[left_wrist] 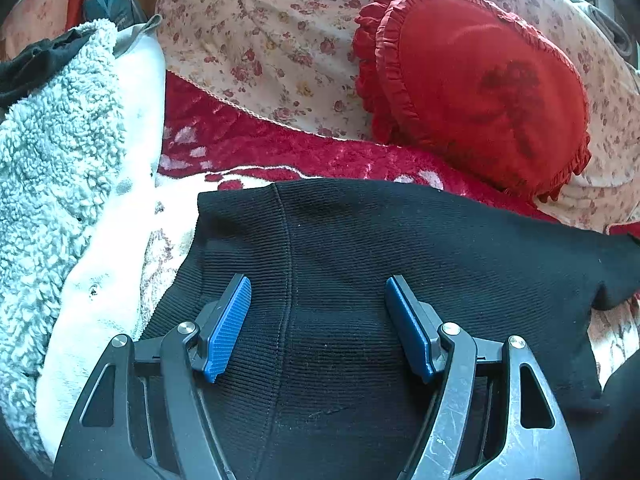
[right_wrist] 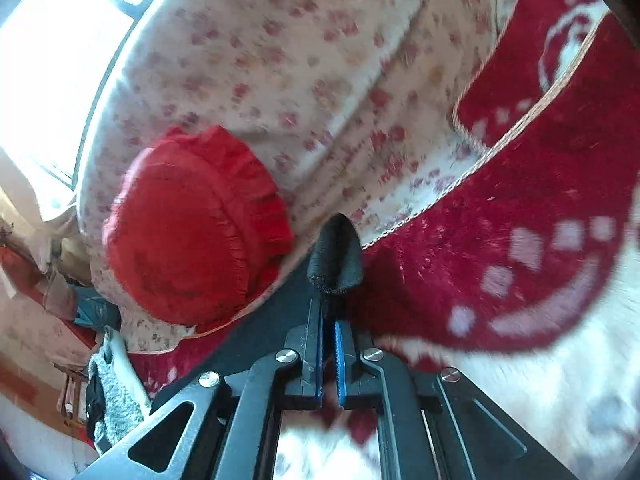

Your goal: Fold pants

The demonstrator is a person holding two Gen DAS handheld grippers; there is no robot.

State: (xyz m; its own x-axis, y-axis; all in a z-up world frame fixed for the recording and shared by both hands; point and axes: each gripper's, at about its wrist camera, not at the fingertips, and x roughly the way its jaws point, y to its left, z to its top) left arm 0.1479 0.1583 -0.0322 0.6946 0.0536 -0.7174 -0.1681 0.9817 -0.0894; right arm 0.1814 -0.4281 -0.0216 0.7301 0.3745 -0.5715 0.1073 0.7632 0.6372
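Note:
Black ribbed pants [left_wrist: 360,260] lie flat on a red and white blanket, with a seam running down their middle. My left gripper [left_wrist: 318,284] hovers just over them, its blue pads wide apart and nothing between them. In the right wrist view my right gripper [right_wrist: 329,312] is shut on a bunched fold of the black pants [right_wrist: 336,256], which sticks out past the fingertips. The rest of the pants in that view trails away dark to the lower left, mostly hidden behind the gripper.
A red ruffled heart cushion [left_wrist: 480,88] rests on floral bedding [left_wrist: 260,40] behind the pants. A fluffy grey-white fleece [left_wrist: 60,152] is piled at the left. The red and white blanket [right_wrist: 520,220] covers the bed. A bright window [right_wrist: 60,40] lies beyond.

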